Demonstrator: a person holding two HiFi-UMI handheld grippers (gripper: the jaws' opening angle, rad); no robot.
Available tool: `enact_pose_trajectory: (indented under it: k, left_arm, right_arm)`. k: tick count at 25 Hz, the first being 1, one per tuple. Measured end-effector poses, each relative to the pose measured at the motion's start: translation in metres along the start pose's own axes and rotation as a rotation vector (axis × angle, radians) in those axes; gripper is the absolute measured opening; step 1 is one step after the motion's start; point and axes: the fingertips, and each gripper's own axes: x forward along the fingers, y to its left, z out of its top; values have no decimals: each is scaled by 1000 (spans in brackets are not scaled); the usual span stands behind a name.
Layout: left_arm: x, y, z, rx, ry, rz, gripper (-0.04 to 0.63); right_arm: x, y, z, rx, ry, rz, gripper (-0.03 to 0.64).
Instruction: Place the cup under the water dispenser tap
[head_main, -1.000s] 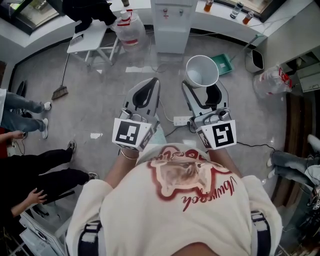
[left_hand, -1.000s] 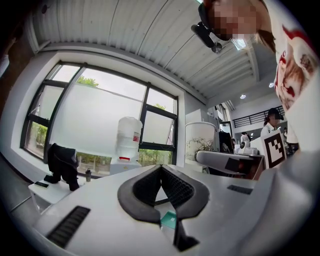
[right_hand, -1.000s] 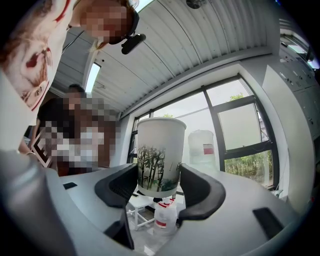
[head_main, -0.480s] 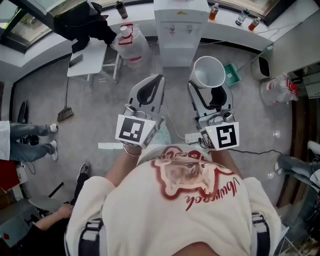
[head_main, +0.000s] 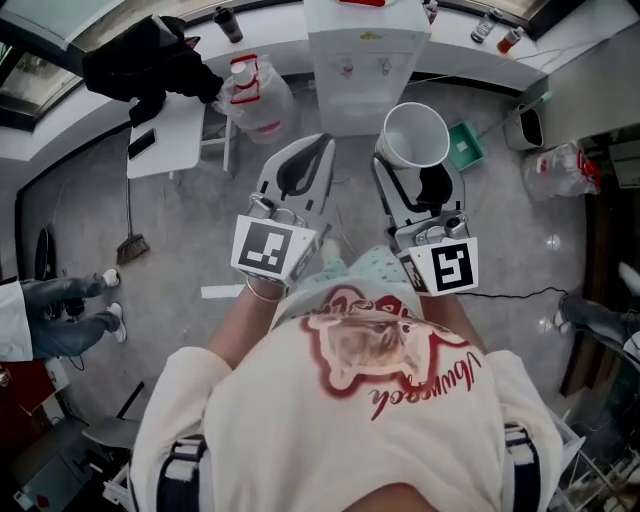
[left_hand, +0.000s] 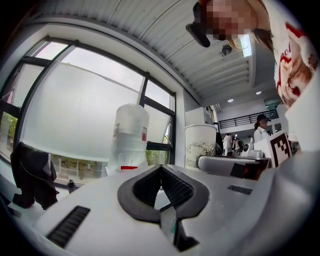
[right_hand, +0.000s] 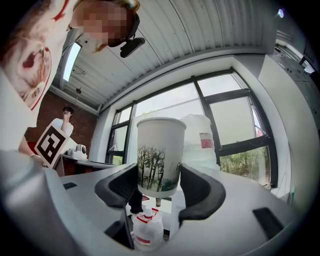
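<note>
A white paper cup (head_main: 414, 135) with a bamboo print stands upright between the jaws of my right gripper (head_main: 418, 170), which is shut on its lower part. In the right gripper view the cup (right_hand: 160, 150) fills the gap between the pads of that gripper (right_hand: 159, 184). The white water dispenser (head_main: 362, 55) stands against the back counter, just beyond both grippers, its two taps facing me. My left gripper (head_main: 316, 142) points at the dispenser, shut and empty; its tips (left_hand: 161, 168) meet. The dispenser's bottle (left_hand: 129, 136) shows ahead.
A spare water jug (head_main: 258, 95) sits on the floor left of the dispenser. A white table (head_main: 170, 125) with a black garment (head_main: 140, 60) is further left, with a broom (head_main: 128, 245) beside it. A green tray (head_main: 468, 145), a white bin (head_main: 530, 125) and a plastic bag (head_main: 560, 165) lie to the right.
Both grippers have moved forward toward the dispenser, which now sits closer and larger. The cup stays in the right gripper. The people at the left have slid out of view.
</note>
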Motion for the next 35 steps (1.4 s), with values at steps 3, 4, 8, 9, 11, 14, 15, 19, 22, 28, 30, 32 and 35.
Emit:
enact_pose_trajectory:
  k: [3,4,8,9,11,14,15,19,22,28,30,32,35]
  left_arm:
    - [10,6,-6,-9,-5,-10,20]
    - [13,8,-8,-16,-5,-13,20]
    - [29,25,-13,-29,16,21,20]
    - [34,30,-13,-28,14,29,20]
    - [46,42,-12,-24,7,46,21]
    - [68,61,-5,-21,13,92,21]
    - [76,66,-2,-17,13,105,20]
    - [112,81,2,-10,-17,140,21]
    - [134,89,2,0,-49,160,21]
    - [156,123,-16,-11,-25,262,20]
    - [159,133,-22,-23,-15,271,21]
    - [162,137,-31,-33,-7,253,20]
    - [163,142,-52,-48,16,226,20]
  right_arm:
    - [9,-6,-6,4,12,-1,268]
    - [12,-8,-7,4,16,0,268]
    - [31,-18,-16,7,24,20,268]
    - [38,-21,-19,7,25,27,268]
    - [53,-28,-24,7,26,44,268]
    - [77,-41,-24,4,22,76,268]
    - [84,-47,-24,2,18,87,268]
    - [112,-71,-29,4,19,134,268]
    - [132,-85,-34,25,20,177,268]
    - [169,-101,-54,42,29,223,268]
    - [176,-102,-67,50,44,224,268]
    - [179,-101,-78,64,51,218,268]
    - [179,-95,-97,84,62,192,268]
